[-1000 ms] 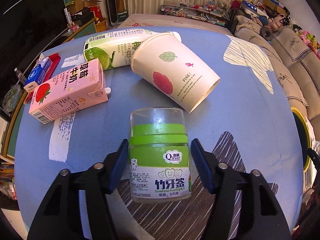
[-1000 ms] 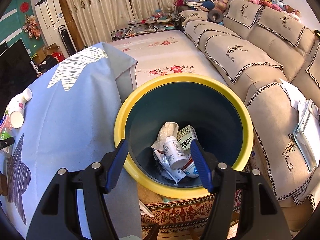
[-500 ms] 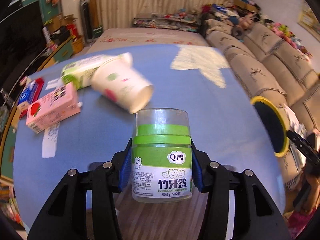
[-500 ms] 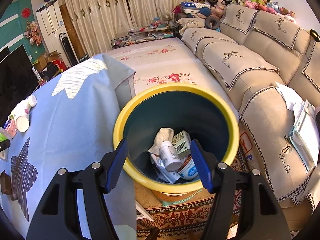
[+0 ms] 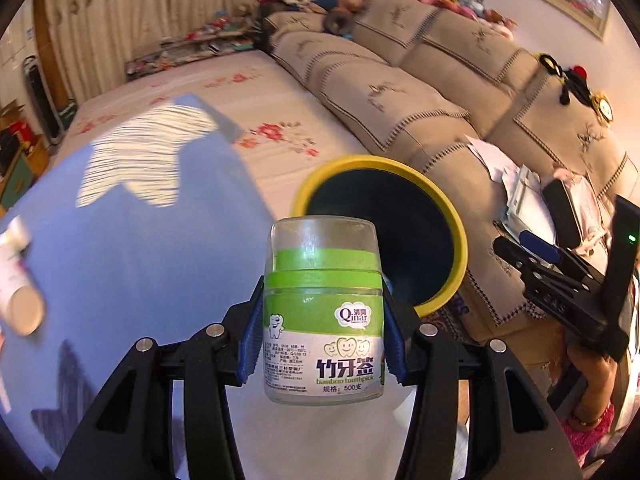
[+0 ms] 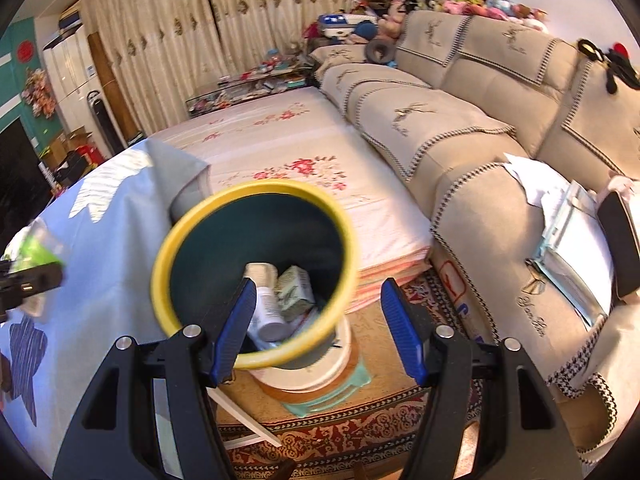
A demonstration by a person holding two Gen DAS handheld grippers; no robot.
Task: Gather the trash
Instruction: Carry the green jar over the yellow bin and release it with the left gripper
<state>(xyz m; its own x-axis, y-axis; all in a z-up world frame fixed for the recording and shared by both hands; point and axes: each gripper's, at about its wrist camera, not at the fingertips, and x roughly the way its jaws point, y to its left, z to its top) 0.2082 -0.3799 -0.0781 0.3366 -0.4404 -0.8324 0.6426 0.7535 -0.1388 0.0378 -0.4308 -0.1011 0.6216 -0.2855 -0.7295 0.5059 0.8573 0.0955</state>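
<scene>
The left gripper (image 5: 324, 340) clamps an upright clear plastic toothpick jar with green label (image 5: 323, 320), held before the yellow-rimmed dark bin (image 5: 460, 240). The right gripper (image 6: 318, 328) stands open and empty above that bin's rim.

My left camera looks steeply down past the surface (image 5: 120, 240) toward the bin (image 5: 384, 164); my right camera hangs closer above that bin (image 6: 256, 192). Both share the sofa (image 6: 460, 128).

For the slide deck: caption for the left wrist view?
Left claw shut on toothpick jar, near yellow-rimmed trash bin.
</scene>
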